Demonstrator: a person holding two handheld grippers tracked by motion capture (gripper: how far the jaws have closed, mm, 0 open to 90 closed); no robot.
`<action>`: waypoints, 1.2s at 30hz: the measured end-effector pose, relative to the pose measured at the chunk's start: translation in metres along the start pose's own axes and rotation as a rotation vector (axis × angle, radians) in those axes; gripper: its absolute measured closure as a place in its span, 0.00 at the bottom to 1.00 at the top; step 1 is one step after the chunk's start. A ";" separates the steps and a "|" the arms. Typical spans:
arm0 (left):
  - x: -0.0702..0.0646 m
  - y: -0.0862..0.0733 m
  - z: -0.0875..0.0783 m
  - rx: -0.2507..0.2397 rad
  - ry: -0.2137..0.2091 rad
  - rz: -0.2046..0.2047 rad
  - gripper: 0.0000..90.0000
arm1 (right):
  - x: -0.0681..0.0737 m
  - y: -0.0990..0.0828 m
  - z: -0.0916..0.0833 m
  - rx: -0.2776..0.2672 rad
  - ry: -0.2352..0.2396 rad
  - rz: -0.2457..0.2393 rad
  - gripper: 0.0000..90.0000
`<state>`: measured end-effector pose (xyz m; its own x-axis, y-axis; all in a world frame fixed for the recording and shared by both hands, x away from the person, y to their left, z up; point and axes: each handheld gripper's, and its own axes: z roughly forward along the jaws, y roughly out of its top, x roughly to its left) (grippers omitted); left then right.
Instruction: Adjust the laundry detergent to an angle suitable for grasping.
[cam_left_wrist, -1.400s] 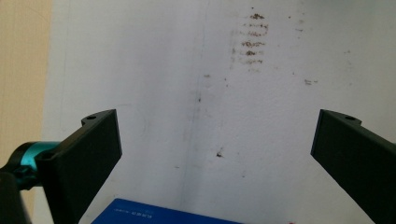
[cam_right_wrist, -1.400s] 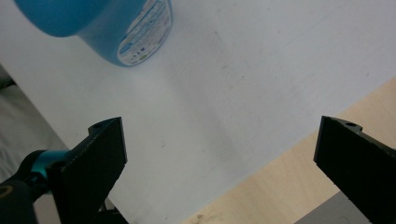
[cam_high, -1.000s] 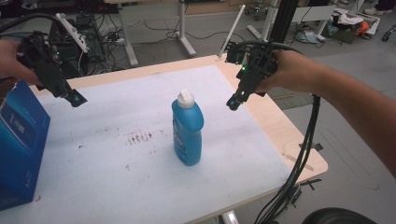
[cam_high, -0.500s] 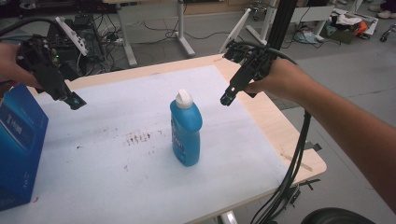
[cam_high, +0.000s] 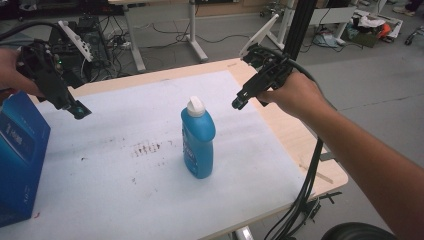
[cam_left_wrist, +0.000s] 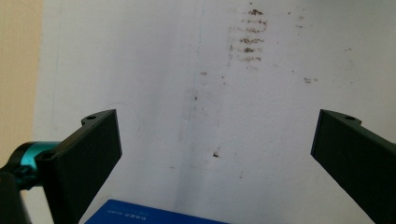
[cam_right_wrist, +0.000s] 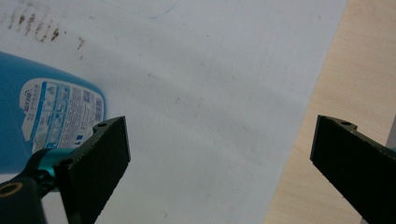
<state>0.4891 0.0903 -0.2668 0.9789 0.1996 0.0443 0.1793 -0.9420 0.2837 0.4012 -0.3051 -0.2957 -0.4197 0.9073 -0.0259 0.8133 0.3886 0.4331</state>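
Holding both jaws wide apart, right gripper (cam_high: 239, 103) near the upright blue bottle (cam_high: 198, 141), left gripper (cam_high: 77, 111) over the blue box (cam_high: 20, 155), above the white-covered worktop (cam_high: 125, 175).

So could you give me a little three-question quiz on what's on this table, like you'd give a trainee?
1. True or false: the blue bottle stands upright on the white sheet.
2. Which gripper is nearer the bottle's white cap? A) left gripper B) right gripper
3. Fill in: the blue box sits at the table's ____ edge in the high view.

Key
1. True; it stands free, with neither gripper touching it.
2. B; it hangs beside the cap, jaws open.
3. Left, below the open left gripper.
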 end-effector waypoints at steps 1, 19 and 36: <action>0.000 0.000 0.000 0.000 0.000 0.002 0.02 | 0.000 -0.001 0.001 -0.010 -0.004 0.009 0.05; 0.000 0.001 0.004 0.007 -0.007 0.006 0.02 | -0.001 -0.023 0.013 -0.168 -0.048 0.117 0.04; 0.000 0.002 0.007 0.003 -0.008 0.003 0.02 | 0.005 -0.048 0.027 -0.389 -0.092 0.199 0.04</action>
<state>0.4896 0.0869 -0.2729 0.9800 0.1952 0.0378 0.1770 -0.9433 0.2807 0.3706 -0.3150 -0.3412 -0.2185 0.9756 0.0203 0.6555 0.1313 0.7437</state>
